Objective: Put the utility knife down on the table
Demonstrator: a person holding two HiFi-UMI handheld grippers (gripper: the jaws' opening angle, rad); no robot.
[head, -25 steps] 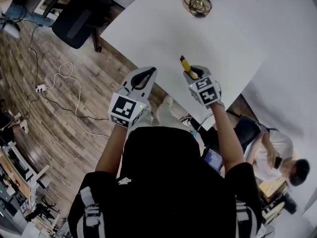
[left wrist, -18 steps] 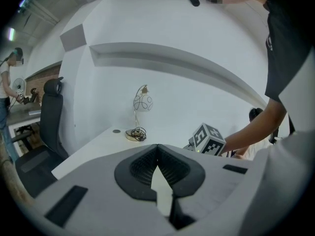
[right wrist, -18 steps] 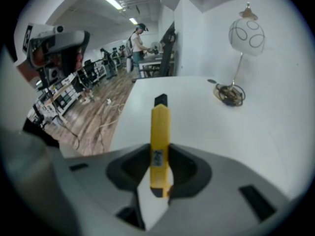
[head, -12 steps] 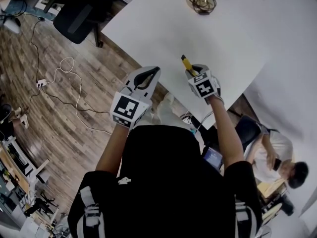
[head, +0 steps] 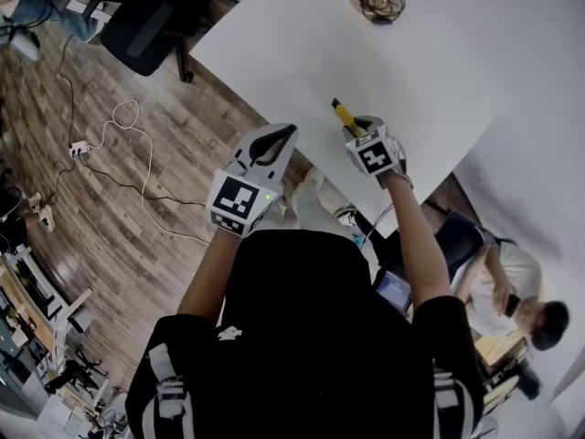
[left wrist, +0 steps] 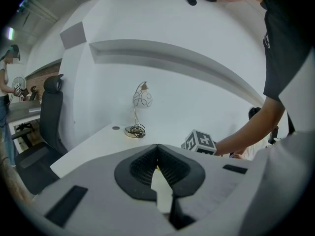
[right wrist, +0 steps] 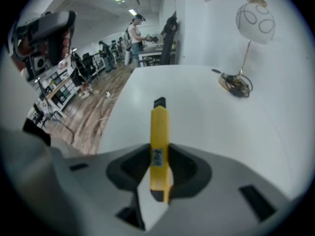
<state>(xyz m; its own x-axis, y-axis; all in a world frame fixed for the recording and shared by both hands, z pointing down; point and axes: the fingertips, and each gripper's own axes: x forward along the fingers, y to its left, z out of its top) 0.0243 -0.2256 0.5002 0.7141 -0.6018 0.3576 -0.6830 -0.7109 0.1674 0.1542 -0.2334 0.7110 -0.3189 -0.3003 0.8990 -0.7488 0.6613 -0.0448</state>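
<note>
slightly forward since before, right hand-held gripper (head: 359, 133) clamps utility knife (right wrist: 159, 132) over table (head: 430, 71); left hand-held gripper (left wrist: 157, 151) closed, empty.

Black short-sleeve tee (head: 311, 337), tiny white logo (head: 228, 334), striped shoulder straps (head: 163, 382). Left gripper (head: 289, 130) and right gripper (head: 360, 127) are pale grey, with black-and-white marker cubes (head: 239, 197).

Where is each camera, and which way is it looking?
Head view: on the person's head, looking steeply down at table, arms, black shirt.
Left gripper view: on the left gripper, along its shut jaws; the person's right arm shows.
Right gripper view: on the right gripper, along jaws clamping the utility knife.
Both gripper views share the lamp.
</note>
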